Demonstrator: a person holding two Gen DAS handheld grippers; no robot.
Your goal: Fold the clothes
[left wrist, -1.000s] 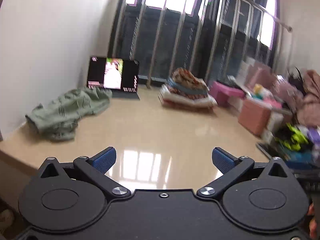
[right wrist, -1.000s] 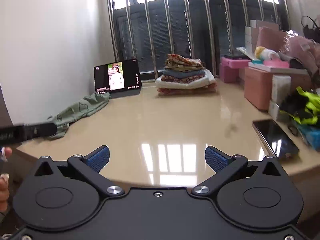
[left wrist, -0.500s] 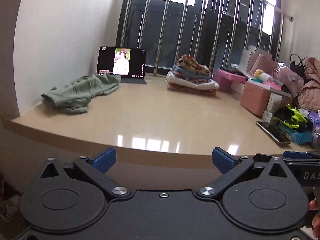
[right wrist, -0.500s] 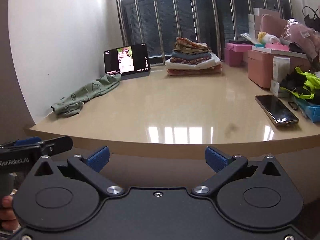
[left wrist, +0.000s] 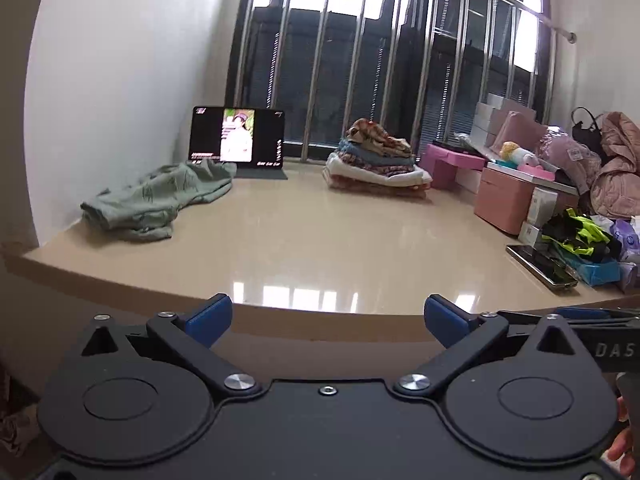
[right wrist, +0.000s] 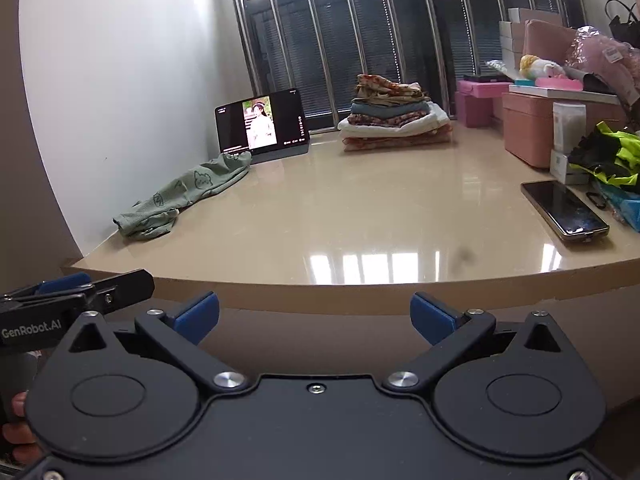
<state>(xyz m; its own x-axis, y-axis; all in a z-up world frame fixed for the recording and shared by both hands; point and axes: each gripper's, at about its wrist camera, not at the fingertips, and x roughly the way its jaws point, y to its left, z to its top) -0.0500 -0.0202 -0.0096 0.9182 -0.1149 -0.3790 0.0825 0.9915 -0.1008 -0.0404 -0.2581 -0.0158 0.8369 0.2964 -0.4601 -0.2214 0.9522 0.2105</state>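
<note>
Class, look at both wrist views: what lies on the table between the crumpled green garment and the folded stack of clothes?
Only the tablet, propped at the back beside the green garment; the table is otherwise bare up to the folded stack. Both views show it.

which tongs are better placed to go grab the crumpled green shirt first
Left, probably. The crumpled green shirt lies at the tabletop's far left by the wall, the side the left tongs are on. The right tongs sit further right. Both are open, empty, short of the table edge.
</note>
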